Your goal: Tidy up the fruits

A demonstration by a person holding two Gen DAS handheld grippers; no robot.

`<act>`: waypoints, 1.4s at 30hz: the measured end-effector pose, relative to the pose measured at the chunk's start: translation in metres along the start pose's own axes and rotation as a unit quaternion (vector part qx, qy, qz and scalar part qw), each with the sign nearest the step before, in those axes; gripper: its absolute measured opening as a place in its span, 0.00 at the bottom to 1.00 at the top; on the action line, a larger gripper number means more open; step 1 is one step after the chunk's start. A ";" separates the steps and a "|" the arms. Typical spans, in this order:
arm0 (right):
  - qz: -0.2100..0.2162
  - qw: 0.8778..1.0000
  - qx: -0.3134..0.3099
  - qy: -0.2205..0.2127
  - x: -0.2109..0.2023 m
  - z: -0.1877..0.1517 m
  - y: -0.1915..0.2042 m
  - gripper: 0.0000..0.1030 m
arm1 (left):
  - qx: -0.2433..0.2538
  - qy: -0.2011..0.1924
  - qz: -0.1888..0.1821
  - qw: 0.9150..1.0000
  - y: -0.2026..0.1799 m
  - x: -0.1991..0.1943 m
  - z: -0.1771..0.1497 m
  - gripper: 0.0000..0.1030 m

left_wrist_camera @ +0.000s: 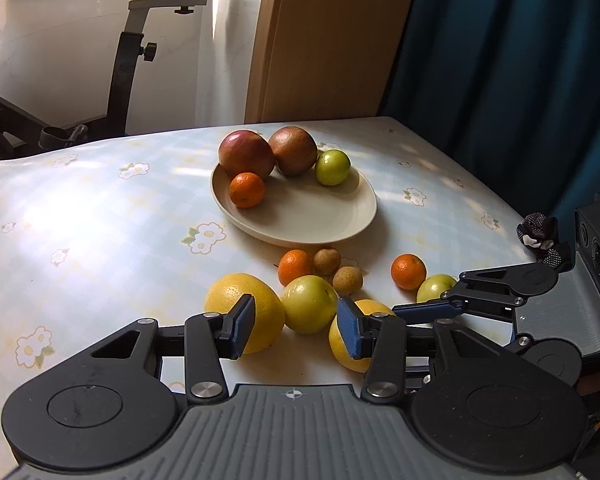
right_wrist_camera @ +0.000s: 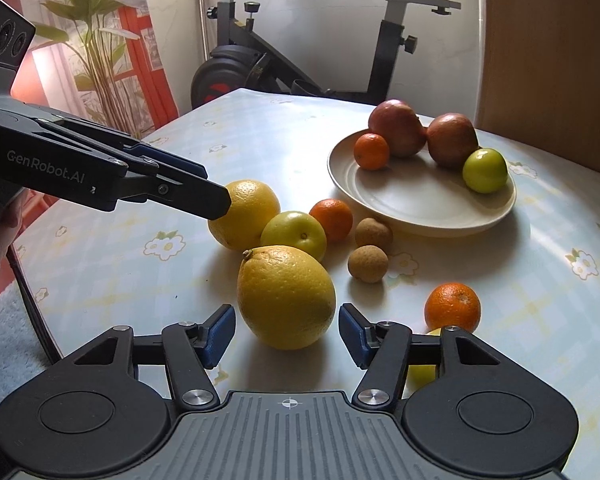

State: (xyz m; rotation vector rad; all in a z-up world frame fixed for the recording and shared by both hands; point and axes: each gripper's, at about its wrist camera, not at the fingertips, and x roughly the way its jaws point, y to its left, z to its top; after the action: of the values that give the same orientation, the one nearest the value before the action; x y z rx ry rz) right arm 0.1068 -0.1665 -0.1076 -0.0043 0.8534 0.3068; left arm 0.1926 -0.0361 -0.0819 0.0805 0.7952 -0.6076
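On the bench, covered by a flowered cloth, a cream plate holds two reddish pomegranates, a small orange and a green fruit. In front of the plate lie loose fruits: two small oranges, two brown round fruits, a yellow-green fruit and two large yellow citrus fruits.

The left gripper is partly open. In its own view the yellow-green fruit shows between its blue pads, while the right wrist view shows its tip against the far yellow citrus; whether it presses on anything cannot be told.

The right gripper is partly open with the near yellow citrus between its pads, a slight gap showing at each side. An exercise bike stands behind the bench.
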 end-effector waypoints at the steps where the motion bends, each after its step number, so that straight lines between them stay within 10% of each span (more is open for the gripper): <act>1: 0.001 1.000 -0.003 0.000 0.000 0.000 0.001 0.51 | -0.002 0.001 -0.004 1.000 0.000 0.000 0.000 0.46; 42: -0.001 0.993 -0.116 0.007 0.014 0.002 0.040 0.44 | -0.054 0.043 -0.078 0.995 0.014 0.022 -0.019 0.43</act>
State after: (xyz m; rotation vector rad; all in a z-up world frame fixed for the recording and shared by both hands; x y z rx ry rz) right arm 0.1059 -0.1247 -0.1116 -0.2242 0.8269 0.4028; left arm 0.2002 -0.0293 -0.1130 -0.0560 0.9220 -0.7112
